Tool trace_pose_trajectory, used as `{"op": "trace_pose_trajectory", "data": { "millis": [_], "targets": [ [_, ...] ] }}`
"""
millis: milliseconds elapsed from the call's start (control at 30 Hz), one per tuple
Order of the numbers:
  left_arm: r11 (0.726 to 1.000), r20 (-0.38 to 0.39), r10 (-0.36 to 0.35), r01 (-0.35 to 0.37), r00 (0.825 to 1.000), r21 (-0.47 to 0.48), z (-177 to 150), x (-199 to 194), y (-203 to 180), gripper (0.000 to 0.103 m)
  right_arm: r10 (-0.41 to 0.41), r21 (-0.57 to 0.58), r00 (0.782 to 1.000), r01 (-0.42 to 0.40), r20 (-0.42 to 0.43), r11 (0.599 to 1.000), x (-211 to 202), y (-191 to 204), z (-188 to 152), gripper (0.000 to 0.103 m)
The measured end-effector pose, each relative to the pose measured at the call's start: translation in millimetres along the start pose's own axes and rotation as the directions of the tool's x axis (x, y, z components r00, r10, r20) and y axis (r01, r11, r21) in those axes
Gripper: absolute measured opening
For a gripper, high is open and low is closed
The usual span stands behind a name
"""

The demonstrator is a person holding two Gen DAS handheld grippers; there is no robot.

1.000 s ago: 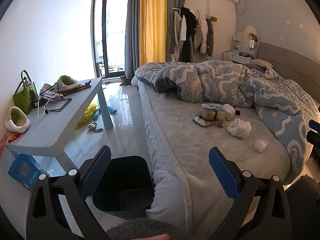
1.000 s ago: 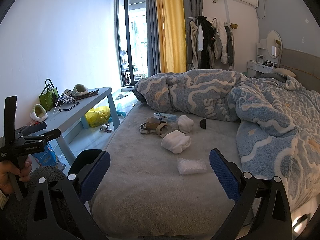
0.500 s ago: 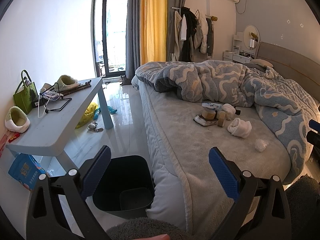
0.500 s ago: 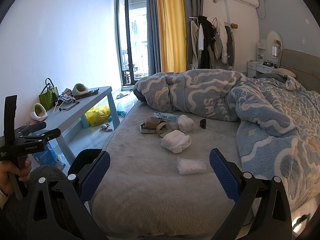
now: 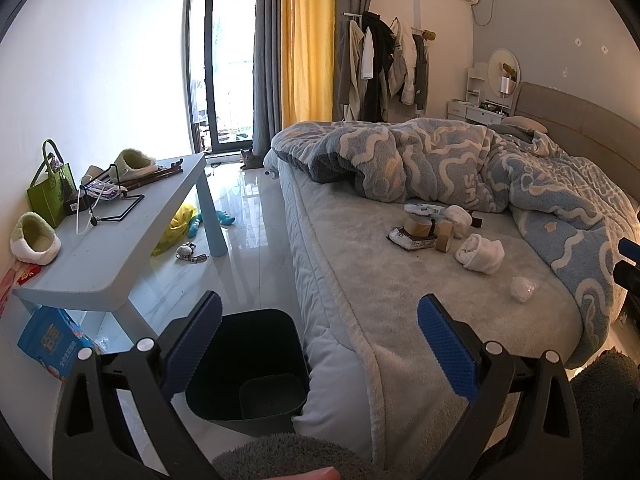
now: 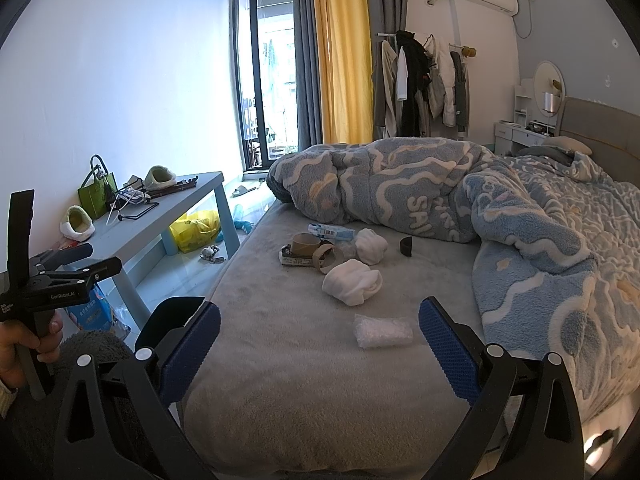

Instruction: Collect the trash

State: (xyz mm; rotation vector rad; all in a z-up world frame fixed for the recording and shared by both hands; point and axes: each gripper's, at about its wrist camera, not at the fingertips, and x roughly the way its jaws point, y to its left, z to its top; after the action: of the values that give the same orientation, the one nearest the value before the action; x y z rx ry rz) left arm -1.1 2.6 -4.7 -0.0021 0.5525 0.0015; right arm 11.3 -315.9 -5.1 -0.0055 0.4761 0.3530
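Observation:
A black trash bin [image 5: 248, 364] stands on the floor against the bed's near corner; its rim also shows in the right wrist view [image 6: 172, 316]. On the grey bed lie a crumpled clear plastic wrapper [image 6: 382, 330] [image 5: 522, 289], white rolled socks [image 6: 352, 282], cardboard tape rolls [image 6: 316, 252] and flat packets [image 6: 332, 232]. My left gripper [image 5: 320, 338] is open and empty above the bin and bed edge. My right gripper [image 6: 320, 338] is open and empty, just short of the wrapper.
A blue-grey bench [image 5: 116, 240] with slippers, a green bag and cables stands left. A yellow bag [image 5: 178, 226] and toys lie on the floor beneath it. A rumpled blue blanket [image 6: 500, 216] covers the bed's far and right side. A cat [image 5: 250, 159] sits by the curtain.

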Motion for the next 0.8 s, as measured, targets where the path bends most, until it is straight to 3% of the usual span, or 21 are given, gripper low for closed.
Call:
{"op": "trace_pose_trajectory", "data": {
  "millis": [433, 633, 800],
  "targets": [
    [0.999, -0.051, -0.011, 0.009, 0.999, -0.035, -3, 6, 12, 0.099, -0.05, -0.009, 0.999, 0.05, 0.007, 0.999, -4, -1, 7, 0.1],
    [0.999, -0.038, -0.034, 0.033, 0.999, -0.024, 2, 1, 16, 0.099, -0.044, 0.013, 0.998, 0.045, -0.047, 0.999, 13, -10, 17, 0.1],
    [0.999, -0.076, -0.031, 0.032, 0.997, 0.009, 13, 11, 13, 0.099, -0.041, -0.003, 0.994, 0.041, -0.103, 0.999, 38, -12, 19, 0.1]
  ]
}}
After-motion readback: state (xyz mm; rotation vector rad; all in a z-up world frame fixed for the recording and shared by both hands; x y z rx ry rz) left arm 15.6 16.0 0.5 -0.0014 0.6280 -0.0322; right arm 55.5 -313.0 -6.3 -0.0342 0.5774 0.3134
